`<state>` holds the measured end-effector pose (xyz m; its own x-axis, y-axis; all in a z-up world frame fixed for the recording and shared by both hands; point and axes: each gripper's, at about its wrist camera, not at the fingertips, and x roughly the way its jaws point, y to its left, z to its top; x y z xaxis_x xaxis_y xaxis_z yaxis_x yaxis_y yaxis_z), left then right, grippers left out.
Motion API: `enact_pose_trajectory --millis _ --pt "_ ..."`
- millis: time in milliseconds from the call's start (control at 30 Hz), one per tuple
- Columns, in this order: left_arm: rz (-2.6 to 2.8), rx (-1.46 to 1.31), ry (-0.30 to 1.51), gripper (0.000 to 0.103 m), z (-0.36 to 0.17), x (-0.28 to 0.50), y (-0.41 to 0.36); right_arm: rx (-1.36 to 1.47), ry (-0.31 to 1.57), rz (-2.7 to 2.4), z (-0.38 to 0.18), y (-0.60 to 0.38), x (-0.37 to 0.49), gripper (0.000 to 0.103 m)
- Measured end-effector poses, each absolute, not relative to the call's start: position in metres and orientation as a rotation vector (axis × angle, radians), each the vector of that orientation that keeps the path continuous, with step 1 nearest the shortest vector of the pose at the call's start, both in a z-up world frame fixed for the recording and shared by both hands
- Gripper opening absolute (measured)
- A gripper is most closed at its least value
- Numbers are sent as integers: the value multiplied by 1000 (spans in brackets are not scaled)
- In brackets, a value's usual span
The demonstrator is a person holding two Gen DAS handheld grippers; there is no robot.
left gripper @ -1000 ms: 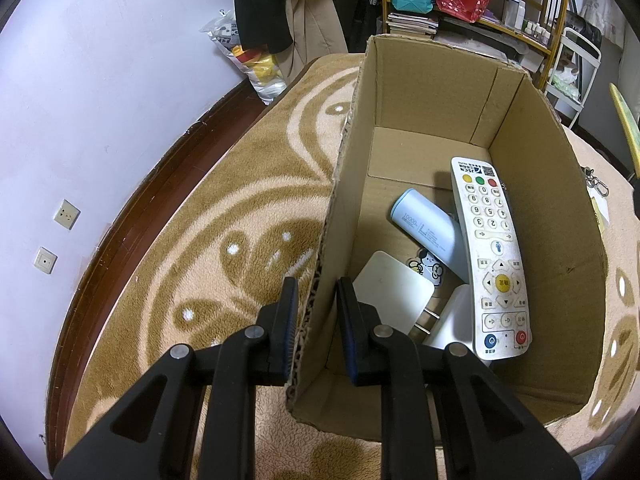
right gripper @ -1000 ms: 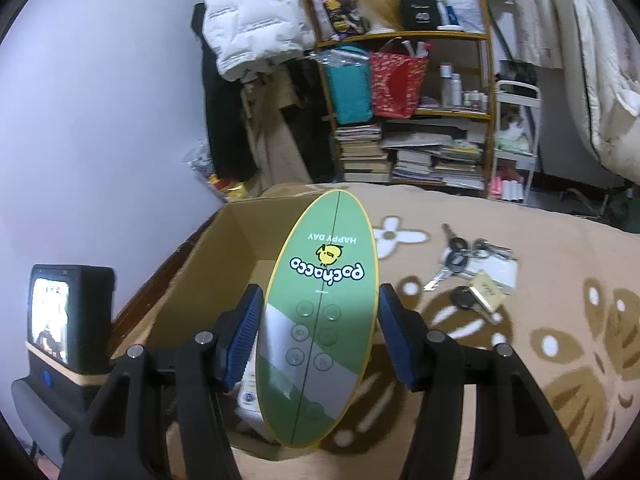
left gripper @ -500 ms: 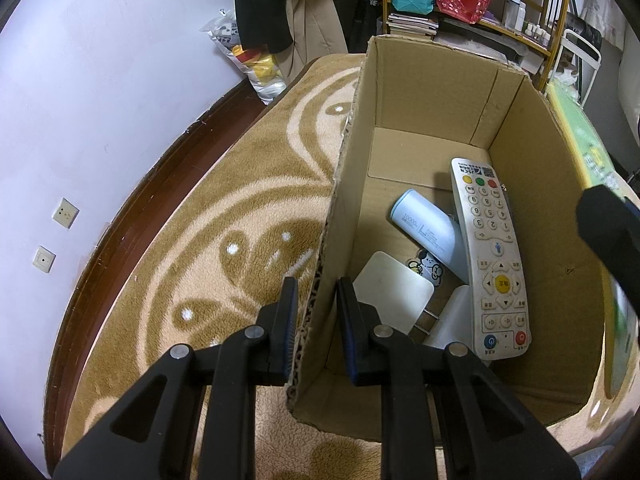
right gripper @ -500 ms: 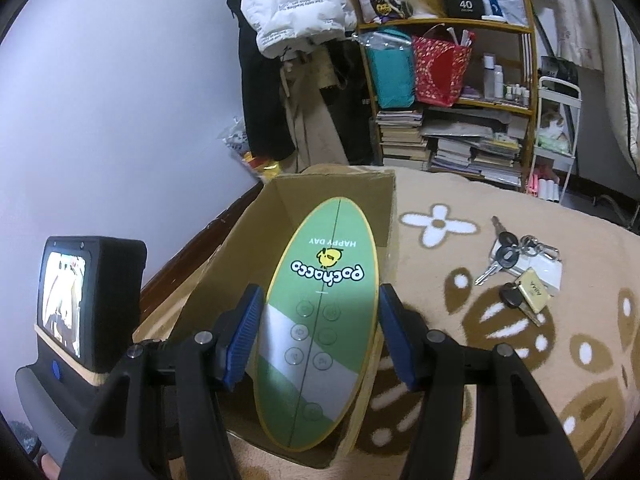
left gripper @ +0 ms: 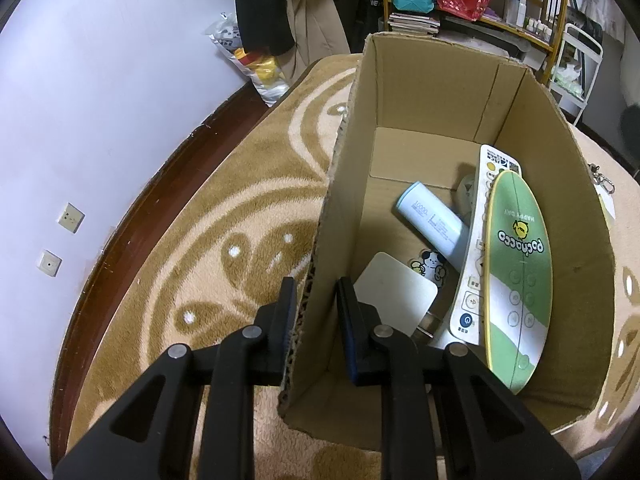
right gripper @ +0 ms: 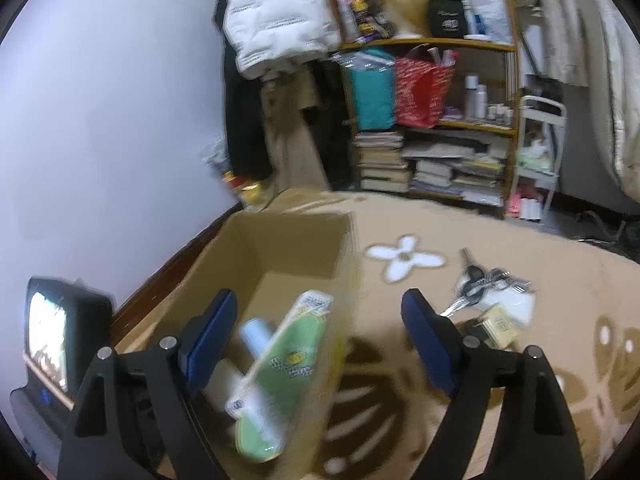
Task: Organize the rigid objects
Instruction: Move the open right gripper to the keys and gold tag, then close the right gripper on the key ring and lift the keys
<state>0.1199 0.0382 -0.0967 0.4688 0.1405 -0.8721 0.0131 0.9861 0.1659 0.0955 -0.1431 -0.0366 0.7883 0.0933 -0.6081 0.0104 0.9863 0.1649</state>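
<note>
- Fingers of the left gripper (left gripper: 316, 316) were closed on the near-left wall of the cardboard box (left gripper: 432, 92), one finger (left gripper: 286, 312) outside the wall and the other inside it, pinching the corrugated edge.
- Fingers of the right gripper (right gripper: 320, 340) were spread wide apart and held nothing; one blue pad (right gripper: 210, 340) stood over the box interior and the other over the carpet beside the box.
- Inside the box, the green oval board (left gripper: 518, 276) printed with "HAPPY DAY" lay tilted against the right wall, resting on top of the white remote control (left gripper: 478, 236).
- The remote control also leaned lengthwise along the right side, with its lower end near the front of the box.
- A pale blue cylindrical power bank (left gripper: 434, 222) lay on the box floor just left of the remote, touching it.
- A white rounded square pad (left gripper: 394, 294) lay near the front of the box, with a small cartoon dog charm (left gripper: 430, 266) beside it.
- A bunch of keys (right gripper: 486, 288) lay on the beige patterned carpet (left gripper: 224, 216), to the right of the box and apart from it.
- The right wrist view was motion-blurred, so fine detail in the box could not be read there.
</note>
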Motion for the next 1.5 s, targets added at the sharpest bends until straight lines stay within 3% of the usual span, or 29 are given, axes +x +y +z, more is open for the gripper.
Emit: enact_pose_trajectory --millis 267,567,800,1067,1333,1400,1500 --pt "76 156 1080 19 -97 122 39 119 665 -90 -36 -205 132 89" --pt "88 168 1074 20 -99 121 36 183 728 -167 -72 -267 165 88" --pt "94 184 1073 20 -99 120 33 251 791 -163 -101 -291 175 69" --pt "95 183 1076 20 -99 122 32 276 864 -191 -129 -298 186 58" --pt "94 182 1076 20 -99 122 34 317 886 -204 -143 -307 189 22" --pt "94 182 1076 20 -100 122 35 291 876 -204 -141 -304 189 3" --pt "94 184 1075 20 -100 122 35 257 855 -220 -137 -299 186 3"
